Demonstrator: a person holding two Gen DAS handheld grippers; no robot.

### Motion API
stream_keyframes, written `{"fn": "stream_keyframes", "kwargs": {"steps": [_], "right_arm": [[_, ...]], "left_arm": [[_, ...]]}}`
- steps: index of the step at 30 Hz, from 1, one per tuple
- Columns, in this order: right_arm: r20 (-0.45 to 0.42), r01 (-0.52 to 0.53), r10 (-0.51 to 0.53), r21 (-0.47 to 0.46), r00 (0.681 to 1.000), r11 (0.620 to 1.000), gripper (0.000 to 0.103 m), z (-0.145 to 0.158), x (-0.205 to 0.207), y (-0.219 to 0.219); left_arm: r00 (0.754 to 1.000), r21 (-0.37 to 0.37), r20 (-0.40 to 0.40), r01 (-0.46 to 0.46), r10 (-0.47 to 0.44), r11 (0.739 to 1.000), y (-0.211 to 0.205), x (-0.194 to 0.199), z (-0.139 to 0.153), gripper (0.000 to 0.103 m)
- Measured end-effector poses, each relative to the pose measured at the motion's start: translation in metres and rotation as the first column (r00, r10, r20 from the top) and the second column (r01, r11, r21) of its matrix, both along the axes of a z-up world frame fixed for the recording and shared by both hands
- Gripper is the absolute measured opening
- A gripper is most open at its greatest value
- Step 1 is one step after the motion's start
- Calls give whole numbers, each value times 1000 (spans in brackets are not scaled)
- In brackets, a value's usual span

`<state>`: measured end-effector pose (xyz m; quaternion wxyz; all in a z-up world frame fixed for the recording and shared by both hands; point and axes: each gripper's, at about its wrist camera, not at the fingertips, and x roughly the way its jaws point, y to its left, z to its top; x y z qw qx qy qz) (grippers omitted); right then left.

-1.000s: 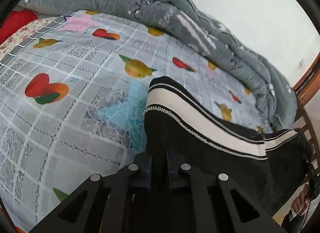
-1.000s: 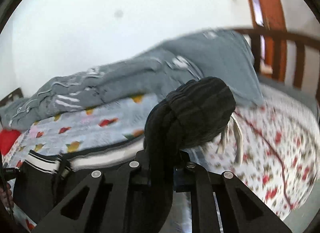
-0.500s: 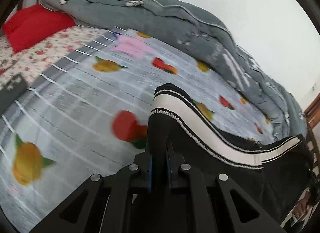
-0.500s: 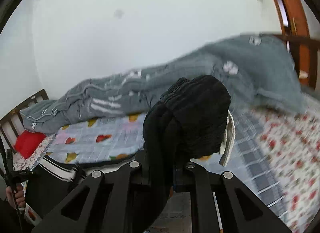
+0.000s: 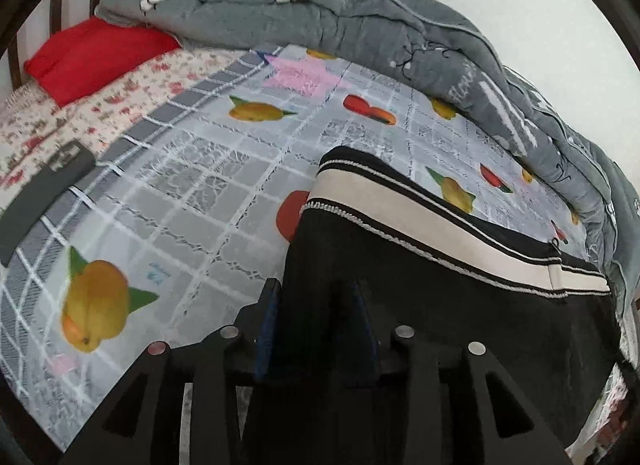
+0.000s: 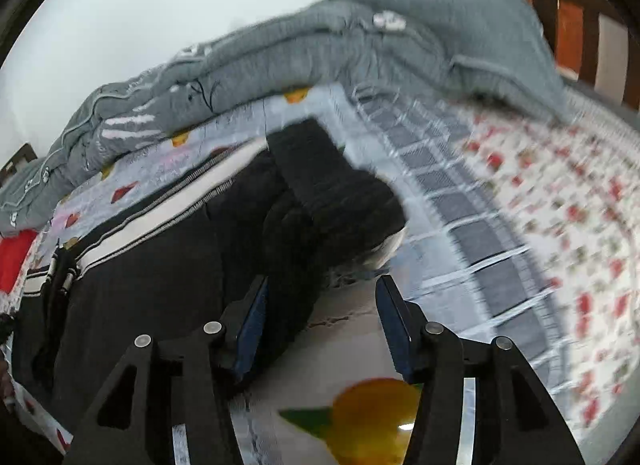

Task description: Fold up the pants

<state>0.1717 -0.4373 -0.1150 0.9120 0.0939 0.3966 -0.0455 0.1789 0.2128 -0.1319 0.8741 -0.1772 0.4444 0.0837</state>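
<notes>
A big bed sheet with fruit pictures covers the bed. A grey blanket lies bunched along the wall, and a red pillow sits in the far corner. The black pants with a white stripe lie spread flat on the sheet. The left gripper has just been opening, with black cloth lying loose between its fingers. The right gripper has just been opening too, and the pants' waist end lies just beside its left finger, let go.

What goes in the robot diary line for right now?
step: release fold | left claw: opening, black white-striped pants between | right claw: opening, open | pants on fruit-print bedsheet
</notes>
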Motion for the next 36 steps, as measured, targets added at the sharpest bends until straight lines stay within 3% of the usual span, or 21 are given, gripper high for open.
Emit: {"fn": "stream_keyframes", "kwargs": {"steps": [2, 5, 8, 11, 14, 16, 18, 22, 31, 36], "right_arm": [[47, 14, -13, -20, 999, 1000, 52, 16, -7, 3], [107, -22, 24, -23, 994, 999, 52, 33, -8, 17], [126, -94, 101, -61, 987, 994, 52, 29, -7, 45], [71, -150, 158, -105, 985, 983, 52, 8, -4, 71], [-14, -169, 169, -80, 986, 982, 52, -15, -2, 83], [-20, -164, 162, -114, 987, 980, 52, -20, -8, 90], [-18, -185, 184, -116, 983, 976, 52, -20, -14, 95], [-23, -216, 214, -106, 977, 971, 52, -15, -24, 102], [-22, -276, 275, -54, 961, 960, 52, -4, -34, 132], [-12, -316, 315, -63, 949, 947, 52, 2, -45, 149]], "left_arm": [[1000, -1, 18, 11, -11, 1000, -7, -5, 7, 46], [998, 29, 51, 46, -48, 999, -25, -14, 18, 47], [992, 21, 82, 99, -100, 995, -46, -24, 23, 48], [983, 32, 92, 159, -162, 987, -69, -33, 20, 52], [974, 102, 47, 214, -220, 971, -100, -41, 4, 56], [976, 145, 8, 214, -217, 966, -111, -47, -9, 56], [977, 176, 36, 202, -211, 964, -115, -57, -11, 57], [978, 121, 59, 190, -198, 974, -104, -73, -2, 57], [985, 117, 47, 159, -166, 980, -93, -101, -2, 57], [988, 73, 60, 135, -139, 988, -83, -113, -1, 57]]}}
